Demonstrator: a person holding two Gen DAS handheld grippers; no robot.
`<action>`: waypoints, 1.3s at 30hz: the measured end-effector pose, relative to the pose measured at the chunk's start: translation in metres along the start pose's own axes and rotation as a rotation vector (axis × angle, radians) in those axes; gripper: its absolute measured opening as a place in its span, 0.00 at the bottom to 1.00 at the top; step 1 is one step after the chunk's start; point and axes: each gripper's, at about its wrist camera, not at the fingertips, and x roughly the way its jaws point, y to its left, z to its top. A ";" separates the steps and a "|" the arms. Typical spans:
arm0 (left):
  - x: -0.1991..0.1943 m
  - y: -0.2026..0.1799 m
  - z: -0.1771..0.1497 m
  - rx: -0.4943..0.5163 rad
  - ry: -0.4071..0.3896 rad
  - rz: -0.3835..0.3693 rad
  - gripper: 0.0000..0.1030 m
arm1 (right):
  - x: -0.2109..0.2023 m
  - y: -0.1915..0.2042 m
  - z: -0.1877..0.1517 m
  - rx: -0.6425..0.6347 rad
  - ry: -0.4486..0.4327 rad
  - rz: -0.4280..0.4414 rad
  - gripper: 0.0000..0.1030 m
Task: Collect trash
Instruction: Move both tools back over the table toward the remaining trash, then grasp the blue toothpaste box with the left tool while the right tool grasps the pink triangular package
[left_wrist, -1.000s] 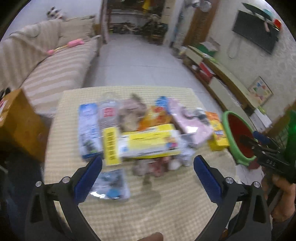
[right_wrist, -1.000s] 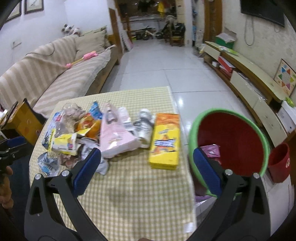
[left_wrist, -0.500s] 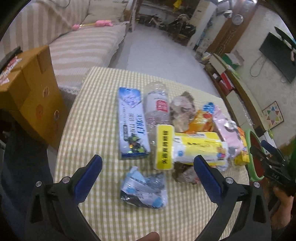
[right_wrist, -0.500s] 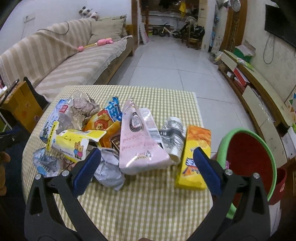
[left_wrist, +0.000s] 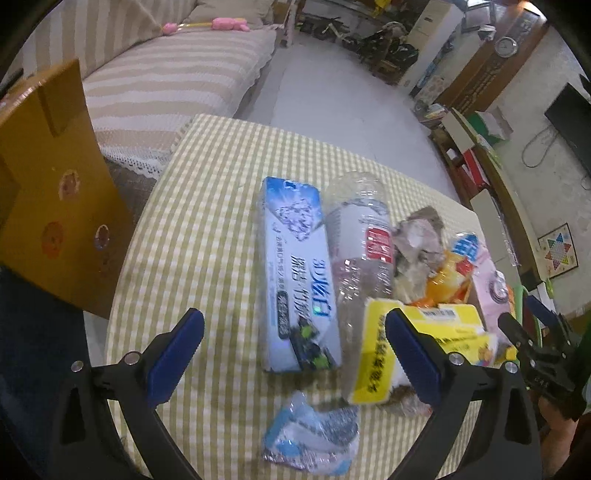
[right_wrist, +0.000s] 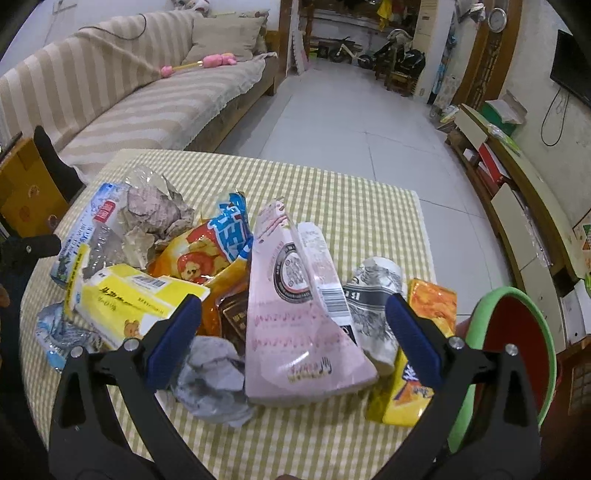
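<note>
Both grippers hang wide open and empty over the checked table (right_wrist: 354, 206), so the step in hand looks like choosing a first piece to pick, with nothing yet lifted. Left gripper (left_wrist: 293, 345) points at the near-left end of the heap, its blue fingers (left_wrist: 175, 347) straddling a long blue-and-white box (left_wrist: 295, 273) that lies flat beside a crushed clear bottle (left_wrist: 360, 251); a crumpled blue wrapper (left_wrist: 310, 439) sits nearer the camera. Right gripper (right_wrist: 293, 334) faces a pink pouch (right_wrist: 295, 321), with a grey paper wad (right_wrist: 214, 376) just beside it, a yellow tissue pack (right_wrist: 129, 299) to the left and an orange box (right_wrist: 417, 350) to the right. Off the table's right edge stands the red bin with a green rim (right_wrist: 515, 295). Judging by this, the next move calls for lowering one gripper around a single loose item, closing firmly enough to hold slippery film, then carrying it across to the bin.
</note>
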 end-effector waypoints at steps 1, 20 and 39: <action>0.004 0.002 0.001 -0.010 0.008 -0.003 0.89 | 0.002 0.001 0.001 -0.003 0.004 -0.001 0.95; 0.042 0.014 0.008 0.016 0.102 0.031 0.77 | 0.034 0.004 0.010 -0.038 0.055 -0.015 0.89; 0.038 0.015 -0.007 0.043 0.099 0.051 0.52 | 0.048 0.020 0.020 -0.091 0.150 0.001 0.53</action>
